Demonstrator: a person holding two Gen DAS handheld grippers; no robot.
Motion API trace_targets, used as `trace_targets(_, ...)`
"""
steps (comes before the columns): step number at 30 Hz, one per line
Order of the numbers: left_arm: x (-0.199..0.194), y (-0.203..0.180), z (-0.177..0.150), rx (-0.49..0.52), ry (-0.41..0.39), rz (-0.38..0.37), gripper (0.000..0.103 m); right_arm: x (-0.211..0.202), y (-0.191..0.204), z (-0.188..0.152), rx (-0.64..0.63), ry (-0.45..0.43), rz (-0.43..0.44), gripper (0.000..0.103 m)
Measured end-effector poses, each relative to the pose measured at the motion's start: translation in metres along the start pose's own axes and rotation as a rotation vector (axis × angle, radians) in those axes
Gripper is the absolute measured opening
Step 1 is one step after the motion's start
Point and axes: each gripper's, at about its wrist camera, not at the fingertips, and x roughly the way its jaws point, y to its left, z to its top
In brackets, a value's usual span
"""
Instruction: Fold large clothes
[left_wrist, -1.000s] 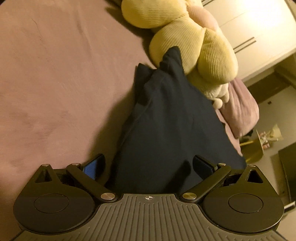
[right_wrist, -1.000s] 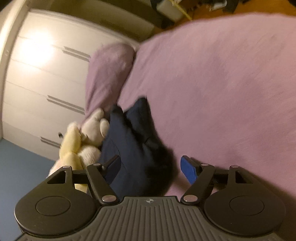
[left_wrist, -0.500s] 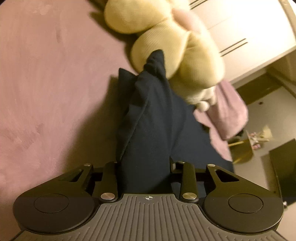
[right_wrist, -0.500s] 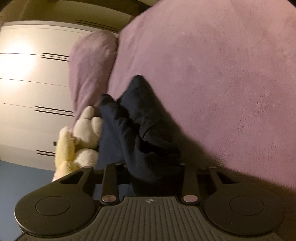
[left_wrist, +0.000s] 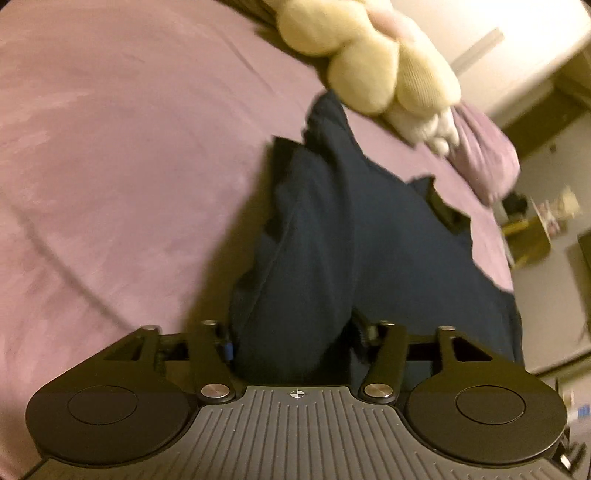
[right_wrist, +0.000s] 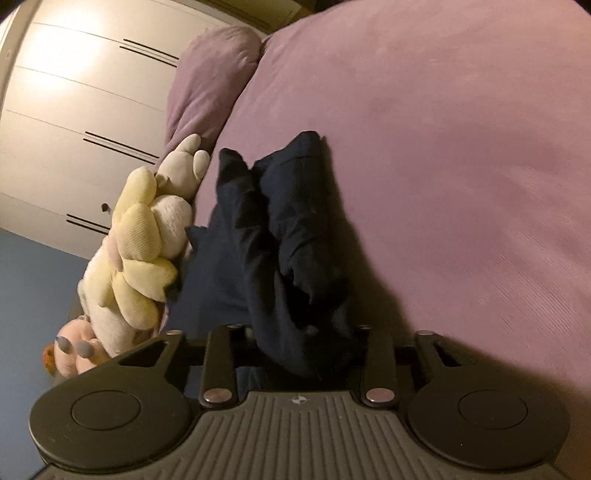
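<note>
A dark navy garment lies bunched on the purple bed. It runs from beside the plush toy down into my left gripper. A thick fold fills the gap between the jaws and hides the pads. The jaws are opening, with the cloth still packed between them. In the right wrist view the same garment is crumpled into ridges. Its near end is bunched inside my right gripper, whose jaws are also opening around the cloth.
A yellow and white plush toy lies by the garment's far end, beside a purple pillow. A white wardrobe stands past the bed's edge. Bare purple cover spreads wide on the other side.
Both grippers went from open to closed on the garment, then widened a little. Both hands pulled back, dragging the cloth away from the plush toy and stretching it out.
</note>
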Motion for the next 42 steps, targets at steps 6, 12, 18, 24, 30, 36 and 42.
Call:
trace_targets(6, -0.030, -0.050, -0.005, 0.268, -0.241, 0.109, 0.089, -0.046, 0.051, -0.007, -0.304, -0.225, -0.314, 0.056)
trace_targets(12, 0.025, -0.099, -0.002, 0.410, -0.324, 0.051, 0.089, 0.002, 0.137, -0.052, -0.752, -0.228, -0.332, 0.027)
trace_targets(18, 0.101, -0.131, 0.001, 0.505, -0.304, 0.168, 0.090, 0.098, 0.211, -0.103, -0.904, -0.092, -0.095, 0.020)
trace_targets(24, 0.146, -0.152, 0.011, 0.593, -0.305, 0.249, 0.096, 0.184, 0.215, -0.118, -1.093, -0.106, -0.209, 0.020)
trace_targets(30, 0.176, -0.165, 0.029, 0.595, -0.299, 0.236, 0.098, 0.186, 0.171, -0.057, -1.045, -0.212, -0.344, 0.020)
trace_targets(36, 0.199, -0.166, 0.038, 0.588, -0.254, 0.196, 0.103, 0.159, 0.127, 0.010, -0.886, -0.315, -0.427, 0.019)
trace_targets(42, 0.205, -0.158, 0.049, 0.549, -0.235, 0.125, 0.103, 0.152, 0.108, 0.017, -0.855, -0.328, -0.376, 0.019)
